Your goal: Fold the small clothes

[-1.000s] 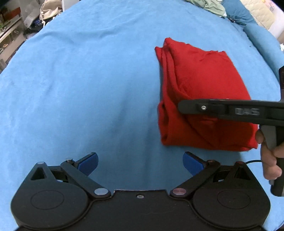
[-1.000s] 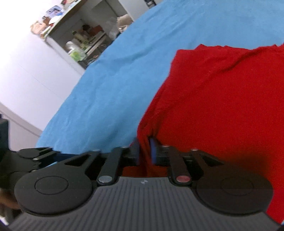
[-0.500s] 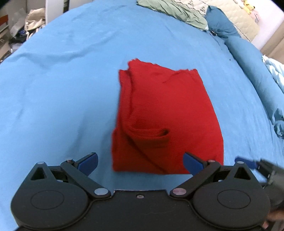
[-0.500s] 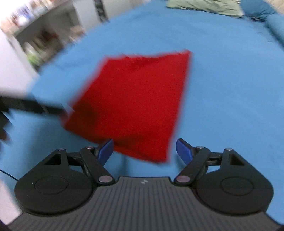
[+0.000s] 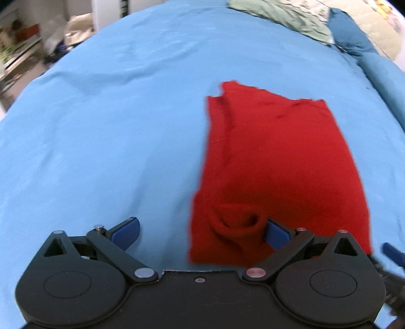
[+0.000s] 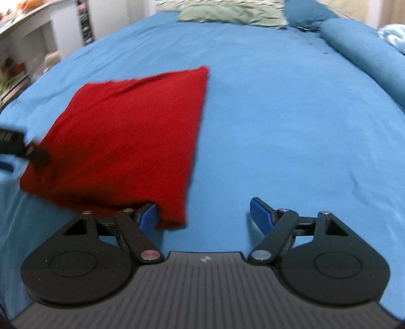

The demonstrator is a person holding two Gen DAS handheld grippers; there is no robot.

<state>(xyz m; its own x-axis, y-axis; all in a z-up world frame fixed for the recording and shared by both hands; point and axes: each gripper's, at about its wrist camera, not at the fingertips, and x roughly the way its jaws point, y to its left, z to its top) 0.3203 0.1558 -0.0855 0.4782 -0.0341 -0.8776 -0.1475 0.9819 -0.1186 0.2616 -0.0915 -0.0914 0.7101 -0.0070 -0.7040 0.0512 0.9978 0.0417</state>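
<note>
- A home bedroom.
- A bed [image 6: 278,106] under a blue sheet fills both views.
- Pillows [image 6: 253,11] and a green cloth [image 5: 283,17] lie at its far end, a blue bolster [image 6: 367,48] along one side.
- White shelves [image 6: 38,45] with blurred household clutter stand beside the bed.

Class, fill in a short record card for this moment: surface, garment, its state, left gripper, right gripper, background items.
surface: blue bedsheet
garment: red cloth
state: folded into a rough rectangle, lying flat, held by neither gripper
left gripper: open, over the cloth's near edge
right gripper: open, beside the cloth's near corner
background: green bedding, blue bolster
</note>
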